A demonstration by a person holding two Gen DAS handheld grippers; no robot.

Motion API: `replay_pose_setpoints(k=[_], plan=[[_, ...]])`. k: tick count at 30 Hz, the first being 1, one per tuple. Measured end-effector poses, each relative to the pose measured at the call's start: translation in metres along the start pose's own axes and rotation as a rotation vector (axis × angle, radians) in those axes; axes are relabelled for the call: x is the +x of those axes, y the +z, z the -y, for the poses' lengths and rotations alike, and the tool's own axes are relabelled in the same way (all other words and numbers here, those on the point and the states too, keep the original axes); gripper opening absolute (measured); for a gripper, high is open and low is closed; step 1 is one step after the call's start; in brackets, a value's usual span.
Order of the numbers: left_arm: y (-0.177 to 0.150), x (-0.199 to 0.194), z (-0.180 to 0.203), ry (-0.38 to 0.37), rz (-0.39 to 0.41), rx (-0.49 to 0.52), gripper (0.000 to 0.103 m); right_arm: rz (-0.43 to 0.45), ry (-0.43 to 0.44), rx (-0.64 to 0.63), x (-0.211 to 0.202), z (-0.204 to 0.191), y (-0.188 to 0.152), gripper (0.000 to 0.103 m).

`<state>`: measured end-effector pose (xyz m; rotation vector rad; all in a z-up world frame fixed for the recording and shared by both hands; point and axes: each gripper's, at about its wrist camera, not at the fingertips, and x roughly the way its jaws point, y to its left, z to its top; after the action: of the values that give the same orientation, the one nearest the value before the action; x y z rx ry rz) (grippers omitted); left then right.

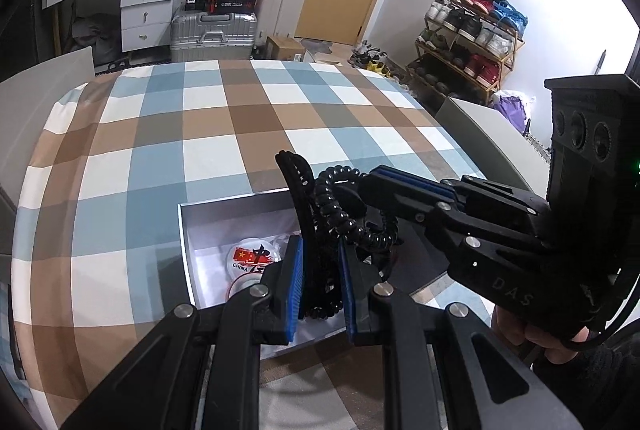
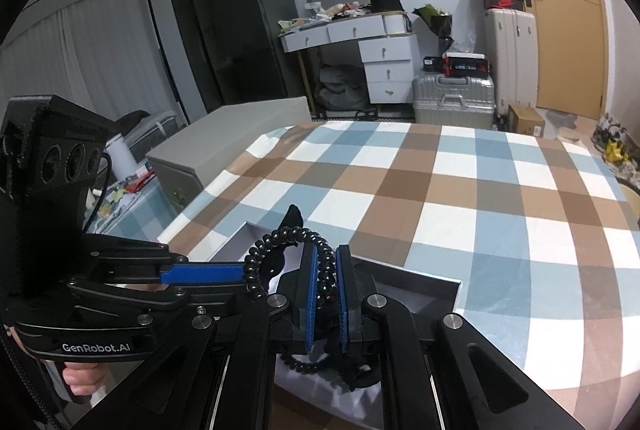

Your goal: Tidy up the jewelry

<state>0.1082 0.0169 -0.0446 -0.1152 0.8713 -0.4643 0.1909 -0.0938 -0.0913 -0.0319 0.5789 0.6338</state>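
An open grey box point(image 1: 224, 201) with a white lining lies on the checked bedspread point(image 1: 200, 117). A round badge with a red flag print point(image 1: 250, 256) lies inside it. My left gripper point(image 1: 320, 246) is shut on a black curved hair clip point(image 1: 295, 185) held over the box. A black spiral coil tie point(image 1: 335, 207) is tangled around the clip. My right gripper point(image 1: 370, 181) comes in from the right, shut on that coil. In the right wrist view the right gripper point(image 2: 326, 249) pinches the coil tie point(image 2: 280, 234) above the box point(image 2: 420, 278), with the left gripper point(image 2: 244, 276) at its left.
Grey cabinets point(image 1: 480, 133) flank the bed on both sides. Beyond the bed's far edge stand silver suitcases point(image 1: 212, 33), a white drawer desk point(image 1: 144, 9) and a shoe rack point(image 1: 468, 37). A hand point(image 2: 82, 376) grips the left tool's handle.
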Motion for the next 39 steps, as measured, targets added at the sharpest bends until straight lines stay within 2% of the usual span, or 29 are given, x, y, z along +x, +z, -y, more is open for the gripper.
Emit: replay_pose_setpoints(k=[11, 13, 14, 16, 18, 24, 25, 26, 27, 28, 31, 33, 37, 39], plan=[[0.001, 0.004, -0.003, 0.011, -0.002, 0.008, 0.013, -0.011, 0.007, 0.023, 0.007, 0.002, -0.004, 0.011], [0.0, 0.007, -0.003, 0.018, -0.021, 0.016, 0.021, -0.009, 0.004, 0.033, 0.006, 0.004, -0.004, 0.012], [-0.001, 0.007, -0.002, 0.023, -0.024, 0.019, 0.024, -0.007, 0.007, 0.037, 0.006, 0.005, -0.004, 0.014], [-0.003, 0.005, -0.002, 0.03, -0.019, 0.017, 0.038, 0.01, 0.006, 0.047, 0.002, 0.007, -0.005, 0.02], [-0.004, 0.002, -0.004, 0.039, -0.008, 0.01, 0.043, 0.022, 0.006, 0.053, -0.002, 0.008, -0.005, 0.028], [-0.003, -0.005, -0.006, 0.074, 0.029, -0.003, 0.044, 0.055, -0.007, 0.062, -0.014, 0.009, -0.007, 0.036], [-0.003, -0.008, -0.006, 0.086, 0.04, -0.003, 0.044, 0.059, -0.011, 0.065, -0.016, 0.009, -0.007, 0.039], [-0.003, -0.008, -0.006, 0.097, 0.047, -0.005, 0.044, 0.062, -0.022, 0.072, -0.018, 0.01, -0.007, 0.049], [-0.002, -0.01, -0.006, 0.12, 0.056, -0.012, 0.049, 0.07, -0.039, 0.082, -0.021, 0.011, -0.007, 0.06], [-0.002, -0.012, -0.007, 0.147, 0.066, -0.021, 0.057, 0.083, -0.046, 0.088, -0.024, 0.012, -0.007, 0.064], [-0.002, -0.017, -0.01, 0.185, 0.106, -0.044, 0.062, 0.115, -0.05, 0.099, -0.034, 0.014, -0.008, 0.066], [-0.002, -0.022, -0.01, 0.208, 0.132, -0.052, 0.065, 0.132, -0.057, 0.1, -0.041, 0.013, -0.008, 0.072], [-0.003, -0.031, -0.01, 0.278, 0.192, -0.075, 0.08, 0.169, -0.069, 0.099, -0.055, 0.01, -0.009, 0.081], [-0.004, -0.036, -0.008, 0.309, 0.228, -0.072, 0.081, 0.194, -0.07, 0.096, -0.063, 0.008, -0.01, 0.087]])
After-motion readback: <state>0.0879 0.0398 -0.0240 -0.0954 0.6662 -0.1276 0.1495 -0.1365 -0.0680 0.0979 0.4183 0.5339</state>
